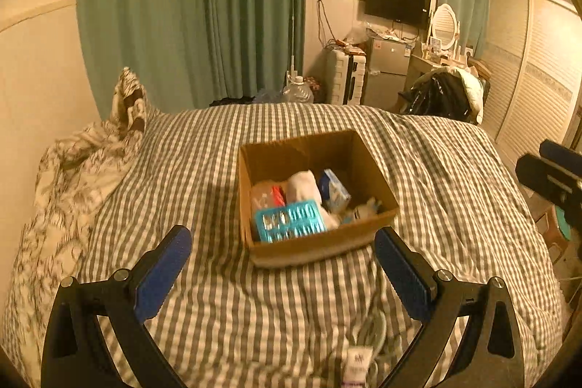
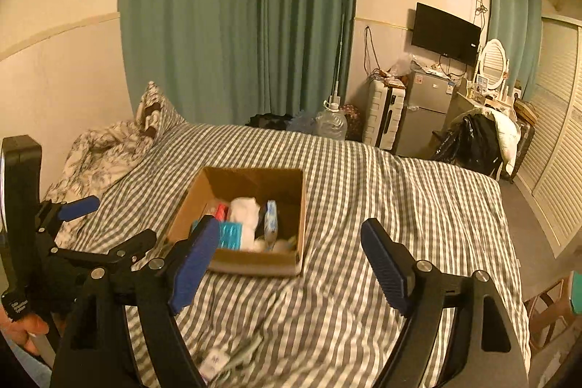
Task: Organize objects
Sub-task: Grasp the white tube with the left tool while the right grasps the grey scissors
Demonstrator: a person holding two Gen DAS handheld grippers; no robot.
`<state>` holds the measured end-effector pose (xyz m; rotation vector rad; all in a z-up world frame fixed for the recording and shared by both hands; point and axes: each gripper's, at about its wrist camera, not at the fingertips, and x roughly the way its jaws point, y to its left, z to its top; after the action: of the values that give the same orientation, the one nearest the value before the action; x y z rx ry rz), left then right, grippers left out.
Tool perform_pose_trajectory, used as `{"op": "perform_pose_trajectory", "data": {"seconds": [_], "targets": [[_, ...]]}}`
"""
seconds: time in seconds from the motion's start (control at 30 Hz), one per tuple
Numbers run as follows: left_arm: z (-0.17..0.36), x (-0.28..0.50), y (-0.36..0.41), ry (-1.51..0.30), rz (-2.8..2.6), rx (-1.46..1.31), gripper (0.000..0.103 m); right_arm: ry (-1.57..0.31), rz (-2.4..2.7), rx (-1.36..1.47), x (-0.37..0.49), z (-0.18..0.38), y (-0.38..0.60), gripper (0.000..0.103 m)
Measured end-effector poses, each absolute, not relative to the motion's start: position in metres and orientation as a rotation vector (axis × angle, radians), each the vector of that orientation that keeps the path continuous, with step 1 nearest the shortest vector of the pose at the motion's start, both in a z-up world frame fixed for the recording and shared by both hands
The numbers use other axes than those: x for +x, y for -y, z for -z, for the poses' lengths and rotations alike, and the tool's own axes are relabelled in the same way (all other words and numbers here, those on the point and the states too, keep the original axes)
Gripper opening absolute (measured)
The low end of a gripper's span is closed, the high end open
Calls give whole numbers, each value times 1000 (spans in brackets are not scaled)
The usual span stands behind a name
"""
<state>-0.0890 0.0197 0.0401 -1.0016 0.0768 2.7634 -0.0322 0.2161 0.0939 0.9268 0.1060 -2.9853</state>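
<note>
The cardboard box (image 1: 316, 195) is sitting on the checked bedspread (image 1: 436, 170), open at the top, near the middle of the bed. Inside it, a turquoise blister tray (image 1: 289, 220) is leaning against the near wall, with a white rolled cloth (image 1: 303, 188), a blue-and-white packet (image 1: 334, 190) and a red item (image 1: 278, 195) lying behind it. A pale object at the near right corner of the box is too blurred to identify.

The left gripper (image 1: 282, 275) is hanging above the bedspread just short of the box, its blue pads spread wide and nothing lying between them. The right gripper (image 2: 291, 260) is presenting the same condition: jaws released, no object in the gap, the box showing beyond its left pad. The left gripper (image 2: 78, 206) is also appearing at the left edge of the right wrist view, with a hand (image 2: 23, 330) gripping its handle.

Judging from the layout, the task is appearing to be at or near completion: the small items are gathered in the box and neither claw is carrying anything. One white tagged object with a cable (image 1: 360, 359) is lying on the bedspread at the near edge, outside the box. Whether it belongs to the set cannot be determined; if it does, it is the one remaining item to collect.
</note>
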Motion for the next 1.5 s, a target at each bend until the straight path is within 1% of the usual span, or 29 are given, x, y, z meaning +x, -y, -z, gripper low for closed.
{"op": "perform_pose_trajectory", "data": {"seconds": [0.1, 0.23, 0.33, 0.53, 0.67, 0.8, 0.83, 0.9, 0.93, 0.97, 1.0, 1.03, 1.07, 1.33, 1.43, 1.5], "targets": [[-32, -71, -18, -80, -2769, -1005, 103, -122, 2974, 955, -12, -80, -212, 80], [-7, -51, -22, -117, -2758, -1049, 103, -122, 2967, 1033, 3, -49, -207, 80], [21, -45, -26, -107, -2716, -1122, 103, -111, 2962, 1107, 5, -24, -208, 80], [82, -41, -37, -146, -2643, -1274, 103, -108, 2901, 1272, -5, 29, -211, 80], [122, -36, -46, -188, -2558, -1400, 103, -77, 2866, 1337, -12, 50, -215, 80], [143, -29, -52, -193, -2496, -1459, 102, -66, 2849, 1377, -17, 61, -217, 80], [146, -26, -55, -193, -2478, -1464, 100, -65, 2845, 1385, -18, 63, -216, 80], [150, -23, -59, -203, -2456, -1463, 91, -68, 2833, 1407, -20, 69, -215, 80], [151, -21, -62, -194, -2434, -1458, 79, -72, 2826, 1418, -21, 72, -214, 80], [151, -21, -63, -187, -2416, -1459, 61, -76, 2821, 1426, -22, 74, -213, 80], [153, -21, -65, -187, -2383, -1470, 50, -83, 2816, 1434, -22, 75, -211, 80], [153, -20, -66, -182, -2357, -1477, 33, -87, 2814, 1437, -22, 76, -210, 80], [153, -20, -65, -173, -2346, -1481, 26, -92, 2812, 1439, -22, 76, -209, 80], [126, -29, -29, -63, -2435, -1428, 21, -135, 2764, 1482, -28, 87, -193, 80], [116, -37, -13, -64, -2512, -1403, 17, -160, 2725, 1527, -34, 97, -182, 80], [113, -41, -4, -70, -2548, -1394, 17, -175, 2700, 1558, -37, 104, -176, 80]]}}
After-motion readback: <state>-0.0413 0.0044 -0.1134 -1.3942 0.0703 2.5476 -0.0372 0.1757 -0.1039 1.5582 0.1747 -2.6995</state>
